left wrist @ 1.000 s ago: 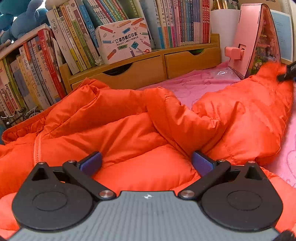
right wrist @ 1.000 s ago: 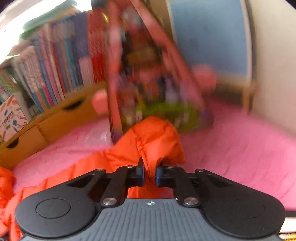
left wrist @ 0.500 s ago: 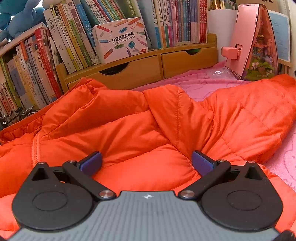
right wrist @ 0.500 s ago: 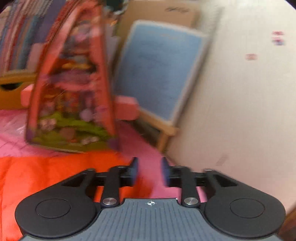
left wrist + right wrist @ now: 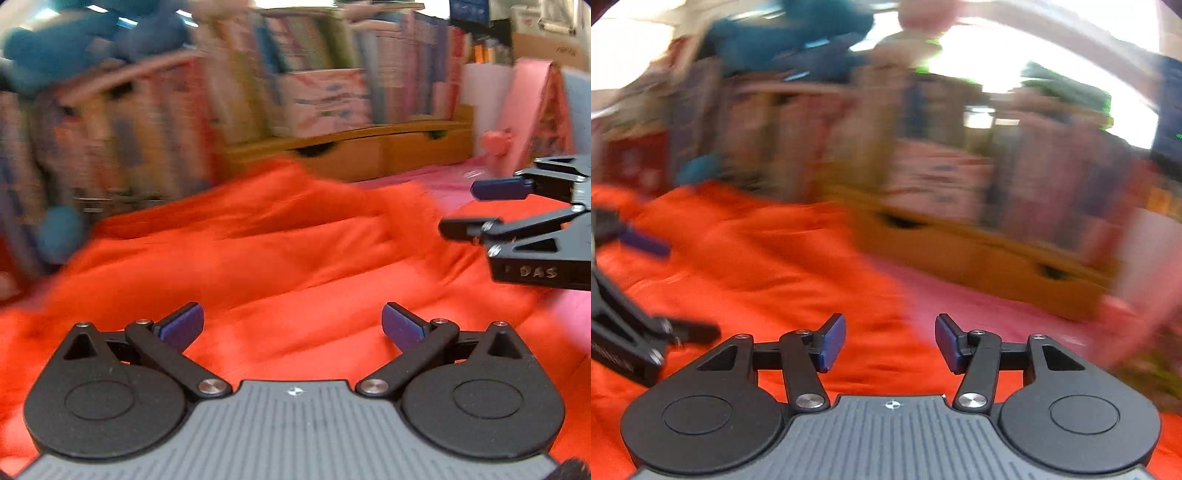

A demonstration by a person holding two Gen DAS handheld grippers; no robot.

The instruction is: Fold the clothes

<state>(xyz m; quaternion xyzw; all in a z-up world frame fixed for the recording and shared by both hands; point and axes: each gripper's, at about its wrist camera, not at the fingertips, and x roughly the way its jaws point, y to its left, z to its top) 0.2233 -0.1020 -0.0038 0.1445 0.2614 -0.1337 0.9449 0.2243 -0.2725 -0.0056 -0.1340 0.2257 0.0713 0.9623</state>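
An orange padded jacket (image 5: 266,258) lies spread and rumpled over a pink cloth-covered surface (image 5: 979,306), filling the near and left part of it and reaching toward the wooden shelf unit (image 5: 369,155) at the back edge; both views are blurred, so seams and fastenings cannot be made out. The left gripper (image 5: 291,325) hangs low over the jacket with its blue-padded fingers (image 5: 183,325) spread wide apart and nothing between them, only orange fabric beneath. The right gripper (image 5: 890,339) is over the jacket's right edge, where orange meets pink; its jaws are partly apart and closing, with no cloth caught between them. In the left wrist view the right gripper also shows at the right side, above the jacket, its two fingers apart and empty. The shelf unit has two shallow drawers (image 5: 325,158) with cut-out handles, both closed, so their contents are hidden. Its top carries a packed row of upright books (image 5: 332,55) and a pale printed box (image 5: 325,99) leaning among them. A blue plush toy (image 5: 74,44) sits atop the books at the left. At the far right corner a pink tent-shaped toy house (image 5: 532,114) stands on the pink surface.
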